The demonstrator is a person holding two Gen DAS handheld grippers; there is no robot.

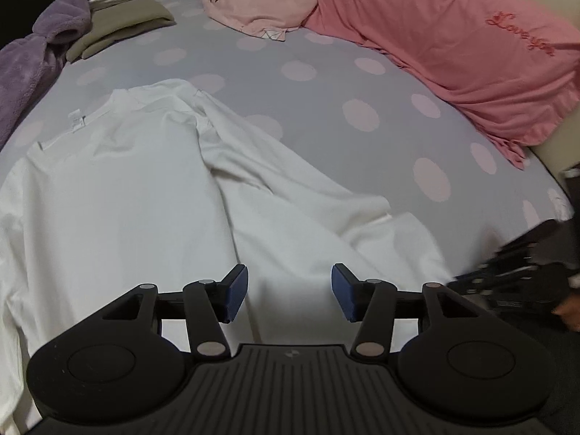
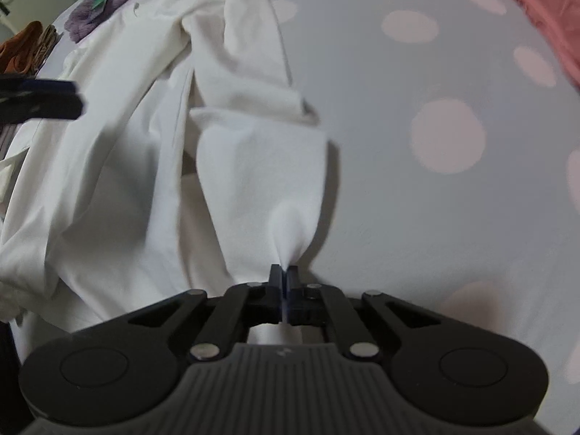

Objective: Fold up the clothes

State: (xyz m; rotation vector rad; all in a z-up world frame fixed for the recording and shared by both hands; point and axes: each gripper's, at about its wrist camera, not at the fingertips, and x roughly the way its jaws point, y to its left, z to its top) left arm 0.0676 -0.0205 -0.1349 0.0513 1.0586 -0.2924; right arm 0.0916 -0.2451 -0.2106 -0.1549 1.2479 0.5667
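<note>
A white long-sleeved shirt (image 1: 119,188) lies spread on the grey bed sheet with pale pink dots (image 1: 326,83), collar toward the far left. My left gripper (image 1: 289,291) hovers over the shirt's lower part, its blue pads apart with nothing between them. In the right wrist view the shirt (image 2: 119,152) fills the left half, one sleeve running toward the camera. My right gripper (image 2: 284,271) is shut on the end of that sleeve, and the cloth bunches to a point at the pads. The left gripper's dark blurred fingers (image 2: 43,103) show at the left edge.
A coral pink garment with stitched lettering (image 1: 446,43) and a pale pink garment (image 1: 253,3) lie at the far side. A purple fleece (image 1: 32,58) and folded olive clothes (image 1: 123,27) sit far left. The bed's edge falls away at right (image 1: 558,195).
</note>
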